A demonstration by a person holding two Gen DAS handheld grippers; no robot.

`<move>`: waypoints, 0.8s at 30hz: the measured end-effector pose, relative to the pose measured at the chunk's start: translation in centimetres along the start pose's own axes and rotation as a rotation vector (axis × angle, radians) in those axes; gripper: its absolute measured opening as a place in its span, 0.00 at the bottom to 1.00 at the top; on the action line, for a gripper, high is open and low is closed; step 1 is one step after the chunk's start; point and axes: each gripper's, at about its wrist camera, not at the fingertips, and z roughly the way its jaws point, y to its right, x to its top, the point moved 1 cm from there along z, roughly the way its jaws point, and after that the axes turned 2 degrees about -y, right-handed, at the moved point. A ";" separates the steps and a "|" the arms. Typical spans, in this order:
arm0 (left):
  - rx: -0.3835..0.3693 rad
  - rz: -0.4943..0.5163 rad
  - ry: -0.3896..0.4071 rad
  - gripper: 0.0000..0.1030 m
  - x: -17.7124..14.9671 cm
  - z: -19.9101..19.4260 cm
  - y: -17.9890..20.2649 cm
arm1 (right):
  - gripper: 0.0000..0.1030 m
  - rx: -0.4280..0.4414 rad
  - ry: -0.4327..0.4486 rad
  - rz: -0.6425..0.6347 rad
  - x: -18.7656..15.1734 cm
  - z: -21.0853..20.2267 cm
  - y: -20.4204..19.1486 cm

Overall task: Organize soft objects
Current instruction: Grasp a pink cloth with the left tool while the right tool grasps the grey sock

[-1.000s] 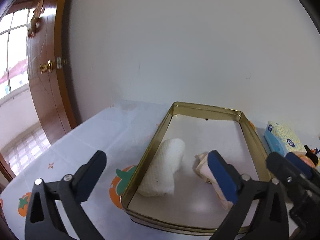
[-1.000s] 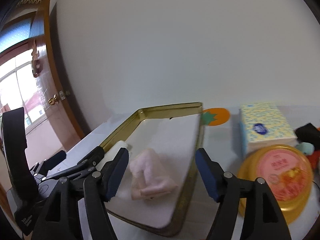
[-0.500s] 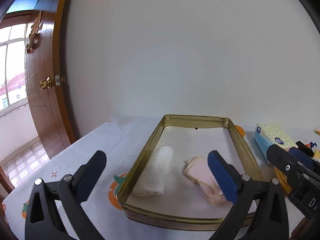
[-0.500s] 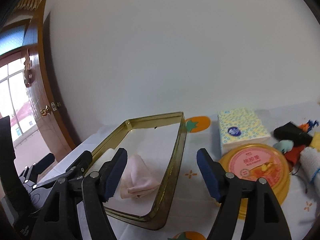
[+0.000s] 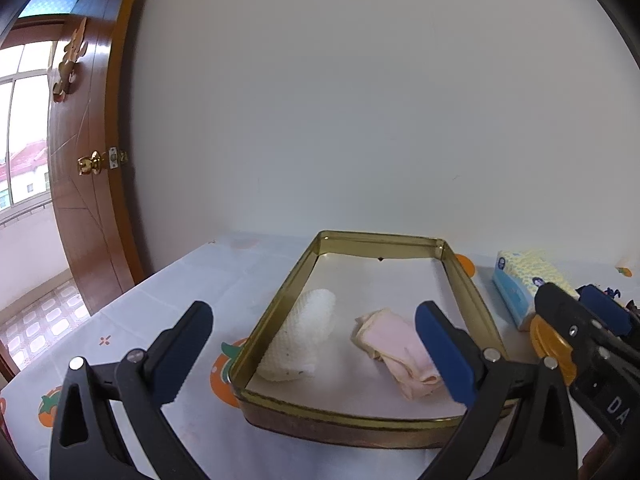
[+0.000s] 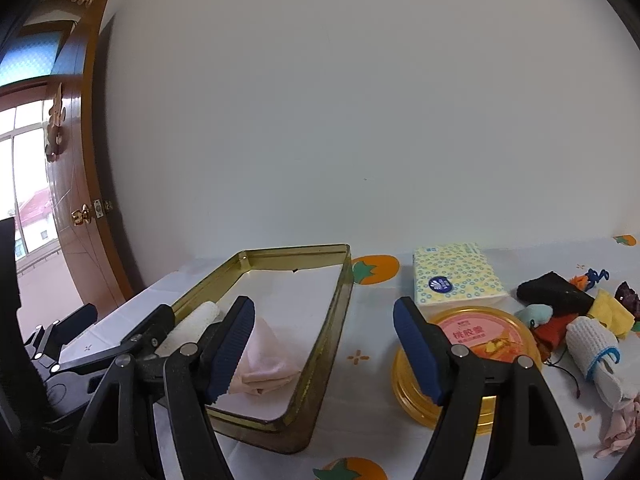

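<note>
Both hand-held grippers, left [image 5: 312,354] and right [image 6: 324,350], hang released and empty over the bench [image 5: 168,300], the gold tin [image 5: 468,292] mid-frame already holding a white roll [image 5: 304,332] and pink cloth [image 5: 396,344], likely filed side-by-side, while unsorted soft items [image 6: 580,320] wait at right.

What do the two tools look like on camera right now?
Both match. The left tool and right tool have black plastic clamp-style arms with triangular cut-outs, silver rivets and ridged dark blue pads. White lettering "DA" marks the right tool's body in the left view. No sleeves or cables show.
</note>
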 end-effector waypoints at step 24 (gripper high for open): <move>-0.102 0.046 0.011 1.00 -1.5 -3.8 5.1 | 0.72 -0.109 -0.015 -0.099 -0.6 -4.0 5.6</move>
